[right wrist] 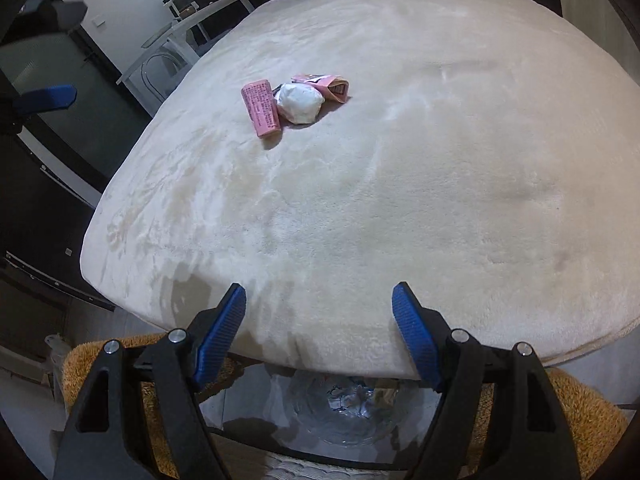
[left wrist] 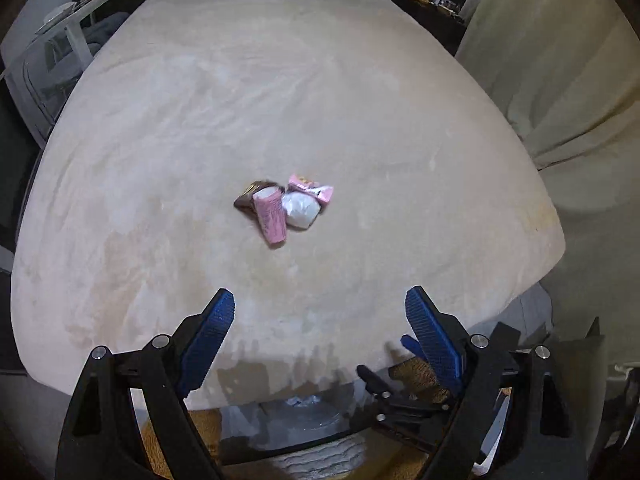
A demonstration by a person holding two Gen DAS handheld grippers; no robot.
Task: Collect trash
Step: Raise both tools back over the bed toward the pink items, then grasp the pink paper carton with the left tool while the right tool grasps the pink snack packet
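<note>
Four pieces of trash lie bunched together on a cream plush bed (left wrist: 168, 128), well in from every edge: a pink pack (left wrist: 271, 216), a white wad (left wrist: 301, 210) touching its side, a pink wrapper (left wrist: 310, 189) behind the wad, and a brown wrapper (left wrist: 249, 196) tucked behind the pack. Both grippers hang above the bed's near edge, well short of the pile. The left gripper (left wrist: 320, 308) stands wide with nothing between its blue pads; the right gripper (right wrist: 319, 304) is likewise spread and empty. Beneath them, off the near edge, sits a bin (right wrist: 348, 416) lined with clear plastic.
</note>
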